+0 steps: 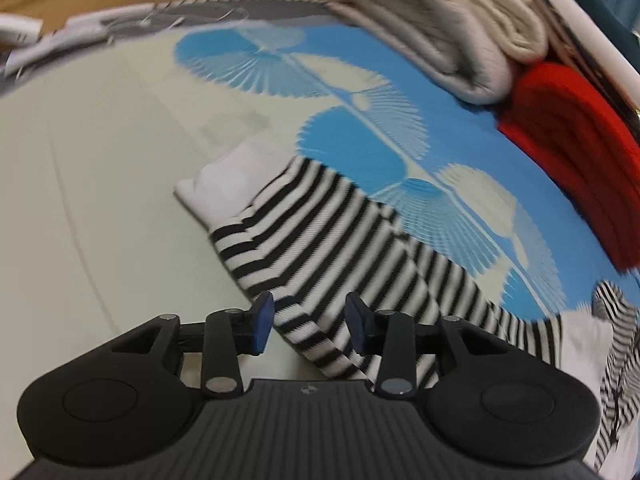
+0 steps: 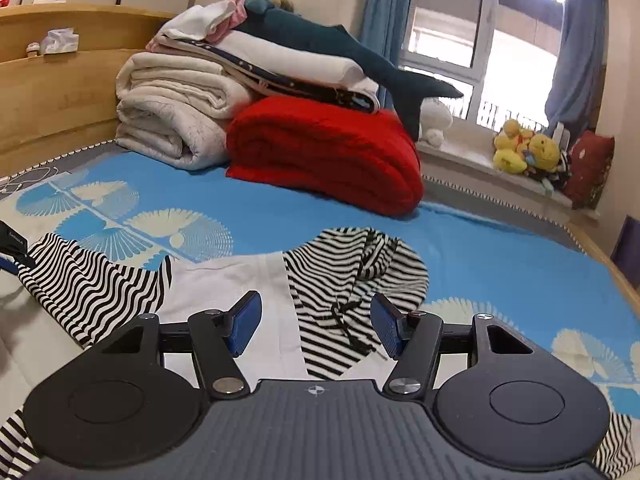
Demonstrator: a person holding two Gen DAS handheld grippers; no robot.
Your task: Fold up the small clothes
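Note:
A small black-and-white striped top with a white front lies spread on the bed. In the left wrist view its striped sleeve (image 1: 320,232) runs diagonally and ends in a white cuff (image 1: 228,184). My left gripper (image 1: 310,320) hovers over the sleeve's near part. Its blue pads stand apart and striped cloth lies between them, unpinched. In the right wrist view the white front panel (image 2: 224,280) and the striped hood (image 2: 352,264) lie just beyond my right gripper (image 2: 316,324). It is wide open above the seam between white and stripes. The left gripper's edge (image 2: 12,248) shows at the far left, by the sleeve.
The bed sheet (image 2: 480,248) is blue with pale fan prints. A red folded blanket (image 2: 328,152), cream folded blankets (image 2: 172,108) and a dark plush shark (image 2: 320,36) are stacked at the head. A wooden headboard (image 2: 52,92) stands behind, and yellow plush toys (image 2: 524,152) sit on the windowsill.

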